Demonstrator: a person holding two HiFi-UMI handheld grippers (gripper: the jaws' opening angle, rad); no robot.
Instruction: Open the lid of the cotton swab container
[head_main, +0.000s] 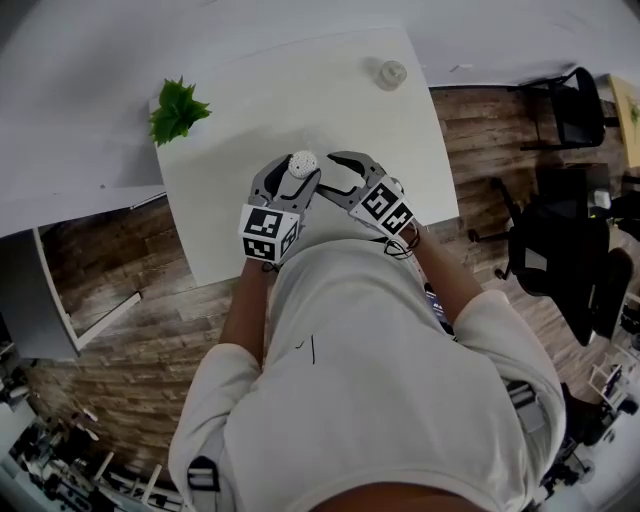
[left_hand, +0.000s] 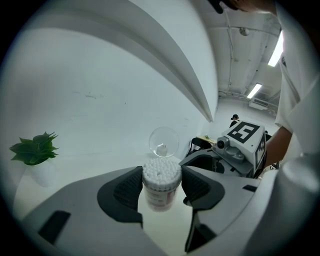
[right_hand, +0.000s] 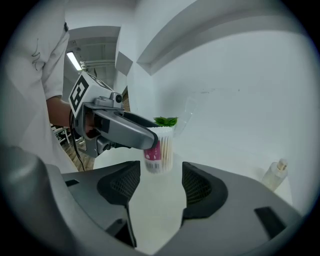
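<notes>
The cotton swab container stands upright on the white table, near its front edge. My left gripper is shut on it, with a dark pad pressed against each side. Its clear round lid stands tipped back behind the rim, and the white swab heads are bare at the top. In the head view the container sits between the left gripper's jaws. My right gripper is just to its right, open and empty. In the right gripper view the container stands beyond the right gripper, apart from it.
A small green plant in a white pot stands at the table's far left corner. A small clear bottle stands at the far right. Beside the table on the right, black chairs stand on the wooden floor.
</notes>
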